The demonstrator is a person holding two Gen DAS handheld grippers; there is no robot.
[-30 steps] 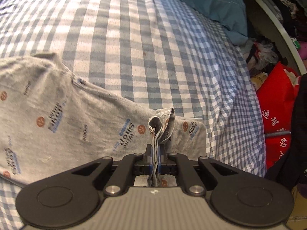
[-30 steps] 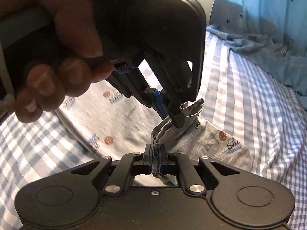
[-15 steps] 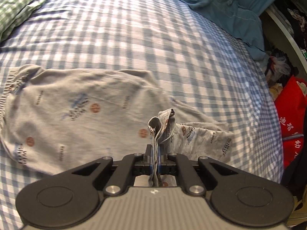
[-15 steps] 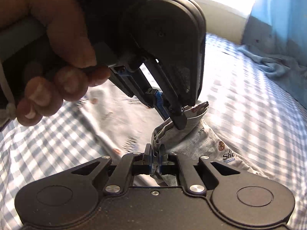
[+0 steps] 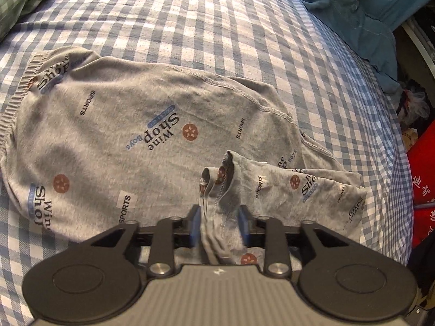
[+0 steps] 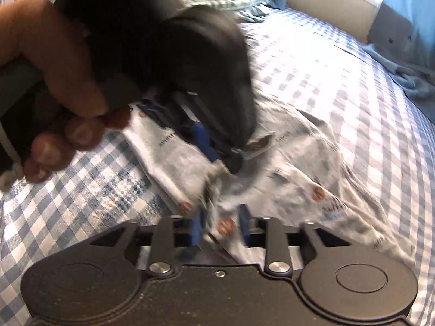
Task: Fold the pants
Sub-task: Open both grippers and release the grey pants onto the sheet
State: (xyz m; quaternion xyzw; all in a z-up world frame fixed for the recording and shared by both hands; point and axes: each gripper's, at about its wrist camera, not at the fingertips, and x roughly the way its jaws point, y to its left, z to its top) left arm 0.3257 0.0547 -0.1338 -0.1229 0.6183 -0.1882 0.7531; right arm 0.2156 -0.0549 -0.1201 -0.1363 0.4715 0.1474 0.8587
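The grey printed pants [image 5: 152, 135] lie folded on the checked bedsheet [image 5: 217, 27], cuffs doubled back toward the sheet's right edge. Both grippers' jaws are opening — the left gripper [image 5: 220, 224] and the right gripper [image 6: 220, 228] each have a bunched cuff loose between parted blue pads. A teal blanket [image 5: 361, 13] is heaped at the far right corner, a red bag [image 5: 424, 190] beyond the edge.

Pants [image 5: 141, 141] flat on bed sheet [image 5: 217, 27], bunched cuff at 6 o'clock, blanket [image 5: 353, 8] at 1 o'clock
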